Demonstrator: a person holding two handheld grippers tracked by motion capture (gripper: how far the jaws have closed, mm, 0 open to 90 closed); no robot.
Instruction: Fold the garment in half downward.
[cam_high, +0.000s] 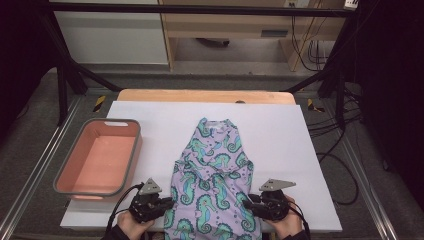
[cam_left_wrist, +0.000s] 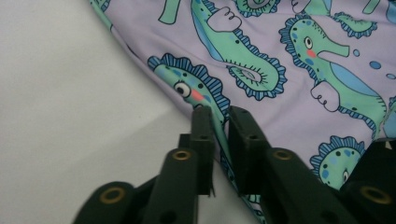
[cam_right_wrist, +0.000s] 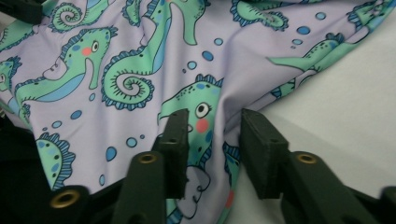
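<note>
Pinching the garment (cam_high: 212, 175) hem, left gripper (cam_left_wrist: 219, 123) fingers nearly closed, right gripper (cam_right_wrist: 215, 133) fingers spread astride its edge.

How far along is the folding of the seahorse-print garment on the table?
Done: the garment lies flat on the white sheet, sleeves folded in across its front. In hand: the left tool pinches the near left edge; the right tool straddles the right edge, jaws apart. Left: folding the near end away and perhaps putting it in the pink bin.

no readable text, labels or signs
</note>
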